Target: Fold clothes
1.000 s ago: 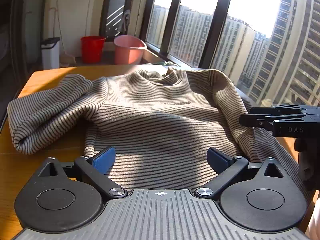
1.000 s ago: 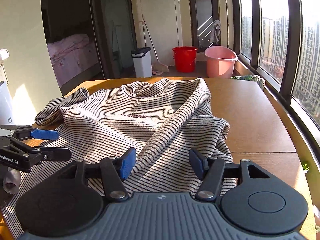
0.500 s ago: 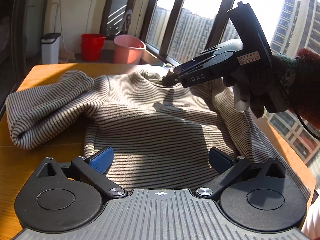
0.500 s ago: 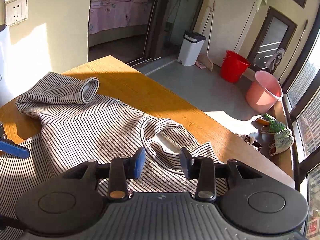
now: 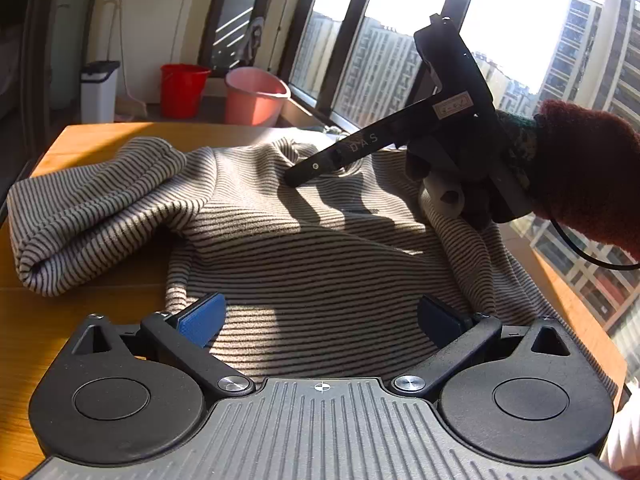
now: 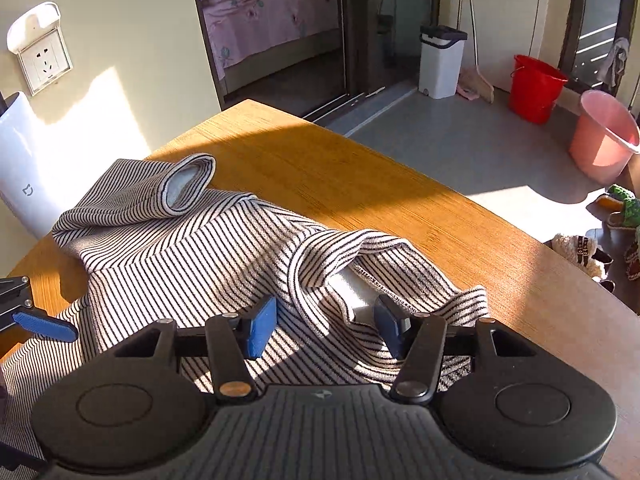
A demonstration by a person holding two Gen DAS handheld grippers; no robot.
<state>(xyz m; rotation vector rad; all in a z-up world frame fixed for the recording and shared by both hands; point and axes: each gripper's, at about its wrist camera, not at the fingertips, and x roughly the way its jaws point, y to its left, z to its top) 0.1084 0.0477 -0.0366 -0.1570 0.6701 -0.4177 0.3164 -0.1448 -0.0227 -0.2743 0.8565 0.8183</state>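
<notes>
Left wrist view: beige black-striped knit sweater spread on orange wooden table, one sleeve bunched at left. Left gripper jaws wide apart over the hem, gripping nothing. Right gripper reaches in from the right, tip at the collar.

Right wrist view: right gripper jaws spread apart around the raised sweater collar, not clamped. Sweater lies on table. Left gripper's blue fingertip at left edge.
</notes>
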